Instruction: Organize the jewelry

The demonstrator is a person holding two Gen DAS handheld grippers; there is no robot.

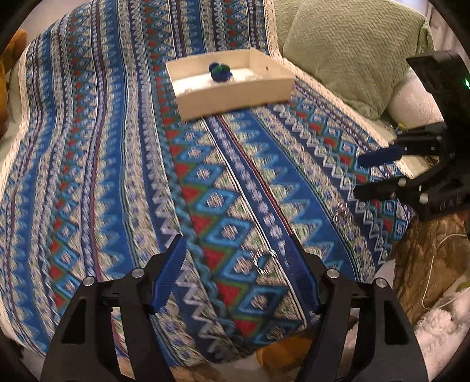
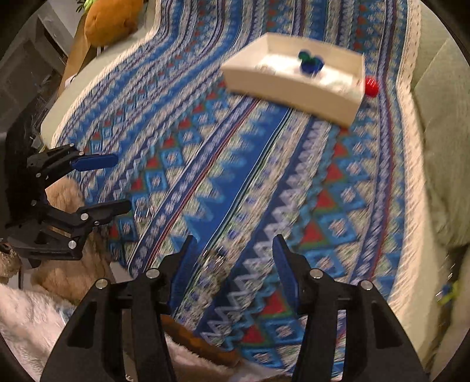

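A shallow white box (image 1: 232, 85) sits on the patterned blue cloth (image 1: 117, 176), and both views show a dark blue and green piece (image 1: 218, 72) lying inside it. Only the right wrist view shows a small red ball (image 2: 371, 86) on the cloth, touching or just beside the box's far corner; in the left wrist view that spot is hidden behind the box wall.

The left gripper (image 1: 235, 276) hangs over the cloth on the near side of the box, jaws spread wide and holding nothing. Between them a small clear ring-like item (image 1: 263, 261) lies on the cloth, blurred. A second clear item (image 1: 342, 213) lies nearer the right gripper (image 1: 362, 176), just below its lower finger; the left wrist view alone shows both at once.

The right gripper's jaws are likewise wide apart and empty. From its own camera, a blurred glinting piece lies between its fingers. The left wrist view also shows a green cushion (image 1: 352, 53) beyond the box; the right wrist view shows an orange cushion (image 2: 111, 20).
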